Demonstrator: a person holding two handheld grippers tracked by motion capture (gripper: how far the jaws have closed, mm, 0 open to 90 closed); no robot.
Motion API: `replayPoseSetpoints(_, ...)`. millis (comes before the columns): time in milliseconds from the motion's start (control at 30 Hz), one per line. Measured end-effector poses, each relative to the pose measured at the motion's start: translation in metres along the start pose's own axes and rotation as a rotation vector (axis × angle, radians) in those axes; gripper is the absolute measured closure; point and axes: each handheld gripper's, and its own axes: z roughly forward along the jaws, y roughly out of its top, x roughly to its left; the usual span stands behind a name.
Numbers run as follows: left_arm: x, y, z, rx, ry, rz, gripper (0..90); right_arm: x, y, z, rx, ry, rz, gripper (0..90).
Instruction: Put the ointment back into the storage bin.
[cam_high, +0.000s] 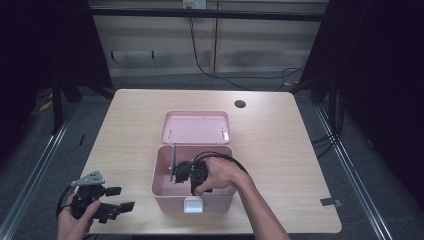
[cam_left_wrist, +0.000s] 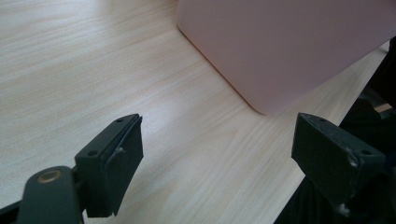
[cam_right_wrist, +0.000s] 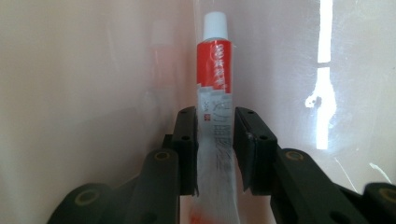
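A pink box (cam_high: 165, 197) stands on the wooden table with its lid (cam_high: 196, 127) folded back. Inside the box, my right gripper (cam_high: 186, 171) is shut on a red and white tube (cam_right_wrist: 215, 93) with a white cap. The tube's cap end points toward the pink inner wall (cam_right_wrist: 93, 70). My left gripper (cam_high: 120, 198) is open near the table's front left corner, nothing between its pads (cam_left_wrist: 123, 156). The box's outer wall (cam_left_wrist: 280, 46) lies just ahead of it in the left gripper view.
A thin grey bar (cam_high: 173, 161) stands upright inside the box by the right gripper. A white latch (cam_high: 193, 205) sits on the box's front wall. A dark round hole (cam_high: 240, 104) marks the table's far side. Bare wood (cam_high: 300, 160) lies to the right of the box.
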Motion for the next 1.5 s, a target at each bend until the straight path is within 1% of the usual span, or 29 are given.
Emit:
replayPoseSetpoints(33, 0.000, 0.000, 0.000, 0.000, 0.000, 0.000, 16.5, 0.000, 0.000, 0.000, 0.001, 0.004, -0.002, 70.6)
replayPoseSetpoints(100, 0.000, 0.000, 0.000, 0.000, 0.003, 0.001, 16.5, 0.000, 0.000, -0.001, -0.006, 0.001, -0.003, 70.6)
replayPoseSetpoints(233, 0.000, 0.000, 0.000, 0.000, 0.001, 0.000, 16.5, 0.001, 0.000, -0.001, -0.002, -0.005, -0.005, 70.4)
replayPoseSetpoints(300, 0.000, 0.000, 0.000, -0.001, 0.001, 0.001, 16.5, 0.001, 0.000, -0.001, -0.006, 0.001, 0.001, 70.3)
replayPoseSetpoints(367, 0.000, 0.000, 0.000, 0.000, 0.001, 0.001, 16.5, 0.001, 0.000, -0.002, -0.008, -0.009, 0.000, 70.2)
replayPoseSetpoints(500, 0.000, 0.000, 0.000, 0.000, 0.001, 0.001, 16.5, 0.002, -0.001, -0.004, -0.008, -0.014, -0.004, 70.0)
replayPoseSetpoints(567, 0.000, 0.000, 0.000, -0.001, 0.003, 0.002, 16.5, 0.002, -0.001, -0.005, -0.011, -0.023, -0.004, 69.4)
replayPoseSetpoints(600, 0.000, 0.000, 0.000, -0.001, 0.003, 0.001, 16.5, 0.003, -0.001, -0.004, -0.022, -0.021, -0.003, 69.4)
replayPoseSetpoints(633, 0.000, 0.000, 0.000, 0.000, 0.003, 0.001, 16.5, 0.003, -0.002, -0.005, -0.021, -0.033, -0.004, 68.9)
replayPoseSetpoints(667, 0.000, 0.000, 0.000, 0.000, 0.003, 0.001, 16.5, 0.003, -0.002, -0.007, -0.017, -0.034, 0.001, 68.7)
replayPoseSetpoints(833, 0.000, 0.000, 0.000, 0.001, 0.003, 0.001, 16.5, 0.005, -0.003, -0.009, -0.037, -0.035, 0.002, 68.7)
replayPoseSetpoints(900, 0.000, 0.000, 0.000, 0.001, 0.003, 0.002, 16.5, 0.006, -0.003, -0.011, -0.026, -0.047, -0.004, 68.7)
replayPoseSetpoints(933, 0.000, 0.000, 0.000, 0.001, 0.003, 0.002, 16.5, 0.006, -0.003, -0.011, -0.037, -0.040, 0.001, 68.4)
replayPoseSetpoints(967, 0.000, 0.000, 0.000, 0.001, 0.003, 0.002, 16.5, 0.006, -0.003, -0.012, -0.036, -0.043, -0.005, 68.4)
replayPoseSetpoints(1067, 0.000, 0.000, 0.000, 0.001, 0.003, 0.004, 16.5, 0.007, -0.005, -0.014, -0.043, -0.045, 0.002, 68.0)
replayPoseSetpoints(1100, 0.000, 0.000, 0.000, 0.001, 0.004, 0.004, 16.5, 0.007, -0.005, -0.014, -0.049, -0.053, 0.000, 67.8)
replayPoseSetpoints(1200, 0.000, 0.000, 0.001, 0.003, 0.005, 0.004, 16.5, 0.006, -0.007, -0.016, -0.062, -0.047, 0.013, 65.7)
replayPoseSetpoints(1267, -0.001, 0.000, 0.001, 0.002, 0.005, 0.004, 16.5, 0.007, -0.008, -0.018, -0.061, -0.047, 0.010, 65.5)
replayPoseSetpoints(1300, 0.000, 0.000, 0.001, 0.002, 0.006, 0.005, 16.5, 0.007, -0.008, -0.019, -0.069, -0.047, 0.014, 65.6)
replayPoseSetpoints(1333, 0.000, 0.000, 0.001, 0.003, 0.005, 0.004, 16.5, 0.007, -0.009, -0.020, -0.079, -0.046, 0.008, 65.5)
replayPoseSetpoints(1367, 0.000, 0.000, 0.001, 0.003, 0.004, 0.004, 16.5, 0.008, -0.010, -0.021, -0.086, -0.046, 0.022, 65.2)
replayPoseSetpoints(1433, 0.000, 0.000, 0.001, 0.005, 0.003, 0.008, 16.5, 0.009, -0.011, -0.023, -0.080, -0.047, 0.014, 65.2)
replayPoseSetpoints(1500, 0.000, 0.000, 0.001, 0.005, 0.003, 0.008, 16.5, 0.010, -0.012, -0.024, -0.092, -0.049, 0.020, 64.6)
